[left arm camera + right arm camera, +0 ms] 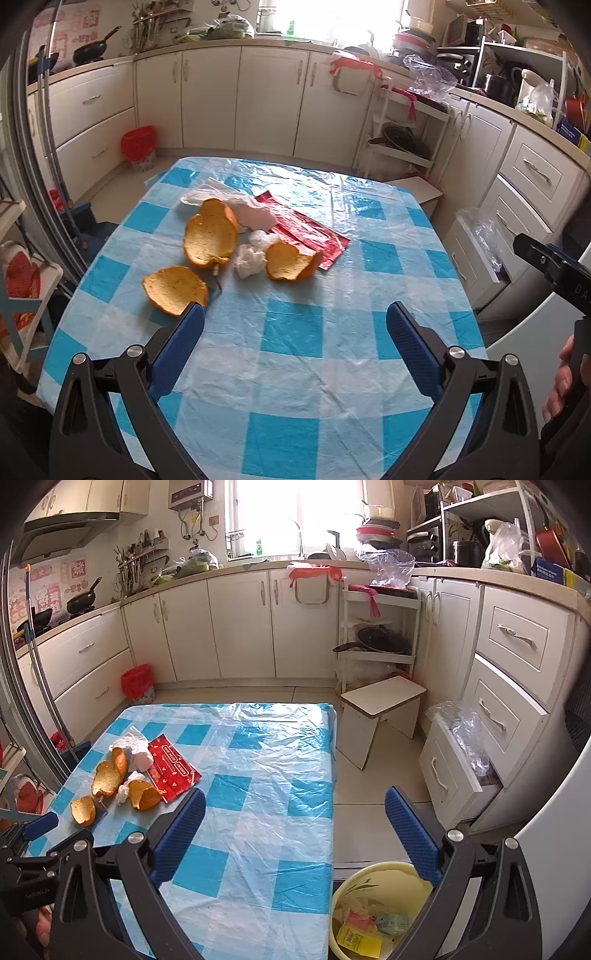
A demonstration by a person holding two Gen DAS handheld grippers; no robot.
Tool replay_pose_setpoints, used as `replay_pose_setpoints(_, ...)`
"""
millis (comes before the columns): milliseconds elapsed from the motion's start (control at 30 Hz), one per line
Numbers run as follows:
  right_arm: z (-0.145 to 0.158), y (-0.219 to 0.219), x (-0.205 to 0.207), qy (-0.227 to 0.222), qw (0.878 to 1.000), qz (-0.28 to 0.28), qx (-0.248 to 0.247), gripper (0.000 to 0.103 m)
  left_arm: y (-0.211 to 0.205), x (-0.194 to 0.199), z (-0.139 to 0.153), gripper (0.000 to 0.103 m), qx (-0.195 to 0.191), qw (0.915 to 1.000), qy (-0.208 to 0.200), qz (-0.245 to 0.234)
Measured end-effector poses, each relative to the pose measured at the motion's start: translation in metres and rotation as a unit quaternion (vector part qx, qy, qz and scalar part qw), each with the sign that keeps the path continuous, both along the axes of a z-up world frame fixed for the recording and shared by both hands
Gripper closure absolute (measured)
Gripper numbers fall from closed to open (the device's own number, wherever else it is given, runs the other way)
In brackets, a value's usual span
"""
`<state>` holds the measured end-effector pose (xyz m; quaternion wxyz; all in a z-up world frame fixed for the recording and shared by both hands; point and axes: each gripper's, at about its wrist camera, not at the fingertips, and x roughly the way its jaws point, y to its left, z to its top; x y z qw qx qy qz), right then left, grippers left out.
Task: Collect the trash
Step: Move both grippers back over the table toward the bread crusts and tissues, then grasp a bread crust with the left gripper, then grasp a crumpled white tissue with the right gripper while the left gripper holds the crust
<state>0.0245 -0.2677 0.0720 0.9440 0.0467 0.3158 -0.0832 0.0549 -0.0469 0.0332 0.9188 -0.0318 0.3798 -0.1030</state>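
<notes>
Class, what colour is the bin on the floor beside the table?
Pale yellow bin, best seen in the right wrist view.

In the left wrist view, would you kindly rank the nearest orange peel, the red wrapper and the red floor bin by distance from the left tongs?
1. Nearest orange peel, touching the left finger of the left tongs.
2. Red wrapper, mid-table, beyond the peels.
3. Red floor bin, against the far cabinets.

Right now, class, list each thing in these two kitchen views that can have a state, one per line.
Left tongs: open, empty.
Right tongs: open, empty.
Orange peels: on the table, uncollected.
Red wrapper: lying flat.
Tissue: crumpled.
Yellow bin: uncovered, partly filled.
Bottom drawer: pulled open.
</notes>
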Motion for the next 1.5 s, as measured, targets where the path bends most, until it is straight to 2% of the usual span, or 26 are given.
replay_pose_setpoints(133, -0.001, 0.009, 0.007, 0.003, 1.0, 0.01, 0.008, 0.009, 0.037, 0.01, 0.0, 0.008, 0.004, 0.9992, 0.004, 0.04)
replay_pose_setpoints(300, -0.005, 0.024, 0.018, 0.012, 0.999, 0.028, 0.019, 0.009, 0.077, 0.027, -0.019, 0.008, 0.008, 0.9952, 0.044, 0.088)
replay_pose_setpoints(467, -0.012, 0.042, 0.03, 0.026, 0.998, 0.048, 0.023, 0.009, 0.098, 0.038, -0.043, 0.008, 0.008, 0.9914, 0.076, 0.106)
replay_pose_setpoints(600, -0.016, 0.054, 0.038, 0.033, 0.997, 0.061, 0.029, 0.009, 0.107, 0.051, -0.051, 0.009, -0.013, 0.9894, 0.084, 0.118)
replay_pose_setpoints(667, -0.019, 0.06, 0.042, 0.037, 0.996, 0.069, 0.032, 0.009, 0.109, 0.06, -0.055, 0.017, -0.033, 0.9877, 0.092, 0.122)
replay_pose_setpoints(733, -0.022, 0.068, 0.047, 0.043, 0.995, 0.079, 0.037, 0.009, 0.108, 0.07, -0.061, 0.037, -0.043, 0.9862, 0.101, 0.124)
replay_pose_setpoints(767, -0.024, 0.071, 0.05, 0.045, 0.995, 0.083, 0.039, 0.009, 0.107, 0.075, -0.065, 0.043, -0.046, 0.9858, 0.105, 0.122)
replay_pose_setpoints(833, -0.027, 0.08, 0.055, 0.051, 0.994, 0.093, 0.04, 0.009, 0.106, 0.083, -0.071, 0.065, -0.049, 0.9853, 0.113, 0.118)
replay_pose_setpoints(867, -0.028, 0.083, 0.057, 0.054, 0.993, 0.097, 0.038, 0.009, 0.105, 0.087, -0.074, 0.071, -0.051, 0.9854, 0.114, 0.116)
replay_pose_setpoints(900, -0.03, 0.087, 0.059, 0.056, 0.993, 0.1, 0.035, 0.009, 0.104, 0.088, -0.076, 0.086, -0.051, 0.9857, 0.114, 0.114)
replay_pose_setpoints(933, -0.032, 0.092, 0.062, 0.059, 0.992, 0.103, 0.034, 0.009, 0.103, 0.089, -0.078, 0.094, -0.052, 0.9861, 0.115, 0.108)
replay_pose_setpoints(1033, -0.037, 0.104, 0.069, 0.066, 0.991, 0.114, 0.027, 0.009, 0.103, 0.088, -0.075, 0.098, -0.059, 0.9879, 0.108, 0.094)
replay_pose_setpoints(1200, -0.045, 0.119, 0.082, 0.075, 0.989, 0.128, 0.022, 0.009, 0.107, 0.085, -0.072, 0.099, -0.067, 0.9882, 0.12, 0.068)
replay_pose_setpoints(1333, -0.05, 0.137, 0.093, 0.07, 0.985, 0.155, -0.001, 0.009, 0.114, 0.086, -0.075, 0.098, -0.075, 0.9859, 0.136, 0.062)
replay_pose_setpoints(1500, -0.052, 0.153, 0.11, 0.052, 0.978, 0.204, 0.001, 0.01, 0.118, 0.091, -0.076, 0.098, -0.071, 0.9853, 0.144, 0.057)
